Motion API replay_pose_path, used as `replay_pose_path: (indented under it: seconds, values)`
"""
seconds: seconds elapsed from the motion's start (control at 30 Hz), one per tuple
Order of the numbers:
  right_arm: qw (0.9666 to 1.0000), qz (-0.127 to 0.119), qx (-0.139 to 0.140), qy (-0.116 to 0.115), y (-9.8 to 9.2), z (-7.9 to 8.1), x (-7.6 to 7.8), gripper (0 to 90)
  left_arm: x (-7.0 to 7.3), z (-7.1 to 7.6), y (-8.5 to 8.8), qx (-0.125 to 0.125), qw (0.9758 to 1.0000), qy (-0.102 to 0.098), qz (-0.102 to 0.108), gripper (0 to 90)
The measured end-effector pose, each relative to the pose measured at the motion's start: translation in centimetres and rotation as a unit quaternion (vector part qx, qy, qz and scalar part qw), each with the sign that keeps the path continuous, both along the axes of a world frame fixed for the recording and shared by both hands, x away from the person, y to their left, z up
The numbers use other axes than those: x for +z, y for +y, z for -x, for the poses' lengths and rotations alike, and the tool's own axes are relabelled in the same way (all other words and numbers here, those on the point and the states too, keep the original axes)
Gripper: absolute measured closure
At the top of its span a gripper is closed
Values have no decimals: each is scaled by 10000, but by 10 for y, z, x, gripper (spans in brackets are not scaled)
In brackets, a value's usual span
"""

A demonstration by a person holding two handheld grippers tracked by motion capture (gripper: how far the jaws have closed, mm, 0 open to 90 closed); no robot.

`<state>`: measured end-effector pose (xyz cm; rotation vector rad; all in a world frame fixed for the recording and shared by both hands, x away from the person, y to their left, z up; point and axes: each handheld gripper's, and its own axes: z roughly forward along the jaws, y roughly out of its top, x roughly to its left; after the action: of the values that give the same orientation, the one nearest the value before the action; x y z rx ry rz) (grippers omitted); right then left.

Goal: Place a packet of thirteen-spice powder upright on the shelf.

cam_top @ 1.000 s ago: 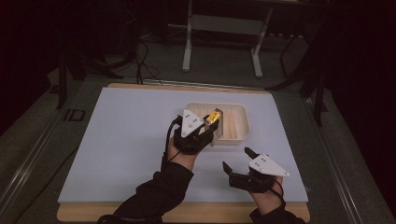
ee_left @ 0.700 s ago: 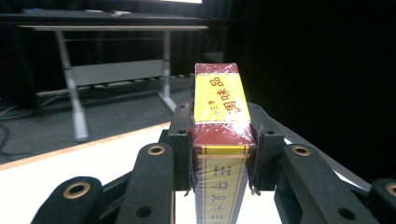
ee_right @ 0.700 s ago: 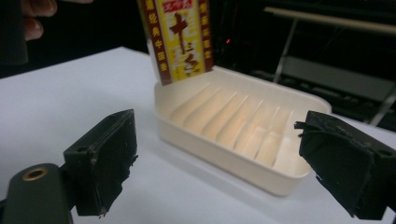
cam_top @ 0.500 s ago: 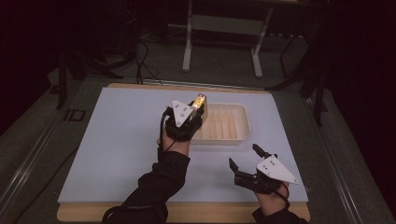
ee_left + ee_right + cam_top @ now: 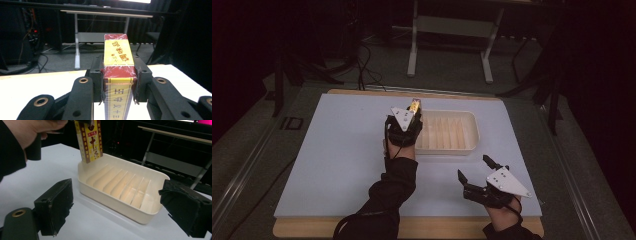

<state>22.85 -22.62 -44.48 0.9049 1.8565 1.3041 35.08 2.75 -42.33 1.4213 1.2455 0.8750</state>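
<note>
Clamping a red-and-yellow seasoning box (image 5: 118, 72) between its two black jaws, the left gripper (image 5: 410, 113) holds it upright above the left end of the cream ribbed tray (image 5: 472, 131), the box's lower end hanging just over the tray's rim in the right gripper view. The tray sits on the white table (image 5: 332, 150). Nearer the person, the right gripper (image 5: 476, 169) hovers with jaws spread wide, grasping nothing.
</note>
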Motion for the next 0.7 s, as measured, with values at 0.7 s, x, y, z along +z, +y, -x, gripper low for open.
replay_pose_path:
  seconds: [0.7]
  values:
    - [9998, 31, 143, 137, 1, -1, -4, 110, -38, -15, -17, 483, 9982, 312, -187, 687]
